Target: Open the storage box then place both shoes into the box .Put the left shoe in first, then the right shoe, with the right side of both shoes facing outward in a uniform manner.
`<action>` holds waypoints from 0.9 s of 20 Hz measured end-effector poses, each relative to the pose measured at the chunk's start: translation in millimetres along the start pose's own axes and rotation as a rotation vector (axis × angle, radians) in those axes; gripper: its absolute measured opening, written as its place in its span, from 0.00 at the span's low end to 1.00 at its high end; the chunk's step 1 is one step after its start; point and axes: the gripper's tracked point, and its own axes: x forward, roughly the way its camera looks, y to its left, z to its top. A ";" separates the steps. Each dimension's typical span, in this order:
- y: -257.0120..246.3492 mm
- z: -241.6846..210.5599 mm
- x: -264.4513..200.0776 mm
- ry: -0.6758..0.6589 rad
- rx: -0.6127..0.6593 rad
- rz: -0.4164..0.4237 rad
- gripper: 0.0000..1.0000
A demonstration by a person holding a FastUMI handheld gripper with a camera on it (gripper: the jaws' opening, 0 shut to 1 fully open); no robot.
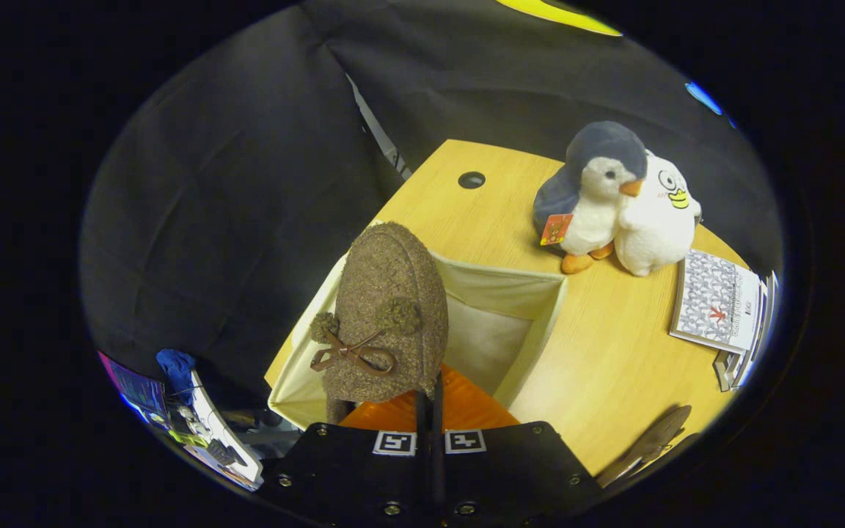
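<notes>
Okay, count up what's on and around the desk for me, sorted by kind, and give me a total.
Shoes: 2, a brown fuzzy shoe gripped by the shut tongs over the box, and a second shoe lying on the desk
Storage boxes: 1, the open cream box
Plush toys: 2, a penguin and a white plush
Booklet stacks: 1
Total: 6

The hand-held gripper has its fingers drawn close together, pinching the rear of a brown shoe that stands toe-up just ahead of them, over the open box. An orange surface shows under the shoe. Beyond the box, on the tabletop, sit a penguin toy and a white plush, with booklets to their right.
</notes>
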 end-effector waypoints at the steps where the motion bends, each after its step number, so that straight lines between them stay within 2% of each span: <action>1: 0.9 -3.2 6.6 0.018 -0.005 -0.004 0.00; 5: 3.5 -4.9 25.4 0.044 -0.025 -0.026 0.00; 6: 9.9 -3.1 25.5 0.037 -0.027 -0.002 0.01; 11: 5.0 18.5 -6.1 -0.065 -0.022 0.004 1.00; 14: 0.4 29.9 -43.0 -0.131 0.032 0.036 0.99; 18: -35.6 34.6 -87.4 -0.224 0.094 0.018 0.99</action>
